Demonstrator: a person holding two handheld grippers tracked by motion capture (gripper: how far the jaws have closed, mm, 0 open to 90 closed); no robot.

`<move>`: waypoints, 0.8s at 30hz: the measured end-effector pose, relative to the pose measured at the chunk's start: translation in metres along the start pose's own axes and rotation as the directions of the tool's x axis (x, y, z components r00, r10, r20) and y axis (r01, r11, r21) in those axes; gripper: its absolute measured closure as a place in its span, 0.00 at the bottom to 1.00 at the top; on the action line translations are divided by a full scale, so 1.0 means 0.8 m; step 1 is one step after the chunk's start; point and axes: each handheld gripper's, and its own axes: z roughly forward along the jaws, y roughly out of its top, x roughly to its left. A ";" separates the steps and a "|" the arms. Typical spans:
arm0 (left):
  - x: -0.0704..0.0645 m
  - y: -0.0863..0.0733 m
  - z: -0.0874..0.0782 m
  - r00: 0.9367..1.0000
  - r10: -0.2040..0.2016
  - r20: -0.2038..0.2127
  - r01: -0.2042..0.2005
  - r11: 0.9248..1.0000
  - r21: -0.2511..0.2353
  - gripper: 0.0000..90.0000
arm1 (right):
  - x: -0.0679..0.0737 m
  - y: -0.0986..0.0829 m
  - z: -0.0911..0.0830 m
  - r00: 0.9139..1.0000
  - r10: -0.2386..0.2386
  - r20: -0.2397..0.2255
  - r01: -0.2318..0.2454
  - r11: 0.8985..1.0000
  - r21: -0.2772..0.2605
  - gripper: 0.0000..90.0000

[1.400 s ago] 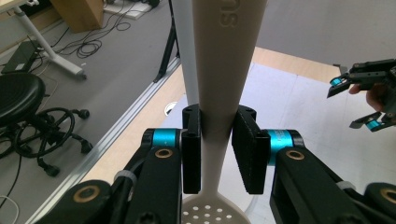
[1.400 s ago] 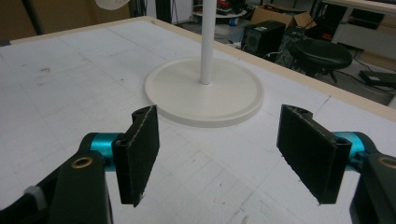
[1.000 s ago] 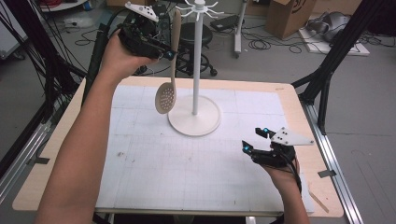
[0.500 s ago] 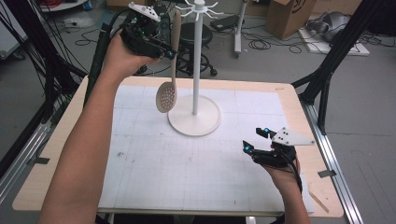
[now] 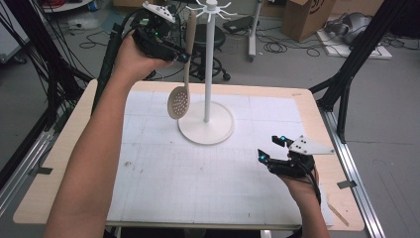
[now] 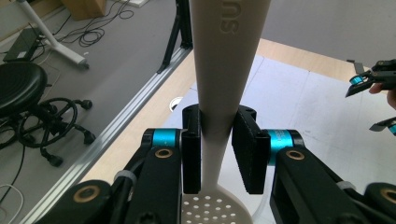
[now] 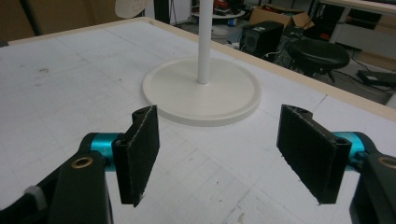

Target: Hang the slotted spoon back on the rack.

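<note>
A cream slotted spoon hangs upright above the table's back left, bowl down, its handle clamped between the pads of my left gripper. In the left gripper view both black pads press the handle's narrow part, with the perforated bowl below. A white hook stand rises just right of the spoon, with a round base and hooks on top. My right gripper rests low at the table's right, open and holding nothing, facing the stand base.
A white gridded mat covers the wooden table. Behind the far edge there is a black stool, floor cables and cardboard boxes. Black frame struts stand at the right corner. A thin wooden strip lies near the front right.
The left gripper and the spoon have edged slightly right toward the stand's pole. The right gripper has stayed where it was, still open.
</note>
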 end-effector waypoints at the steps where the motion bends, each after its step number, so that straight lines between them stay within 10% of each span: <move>1: 0.000 0.001 0.001 1.000 0.000 0.001 0.000 1.000 0.003 0.82 | 0.000 0.000 0.000 1.000 0.001 -0.001 -0.001 1.000 -0.001 0.33; 15: 0.002 -0.006 0.004 0.999 -0.034 -0.030 0.034 0.999 -0.008 0.69 | 0.000 0.000 -0.002 1.000 0.003 0.002 -0.003 1.000 0.003 0.33; 24: -0.006 -0.026 -0.001 0.999 -0.048 0.026 0.048 0.999 -0.014 0.58 | 0.002 0.001 0.000 1.000 -0.009 0.001 0.009 1.000 0.007 0.33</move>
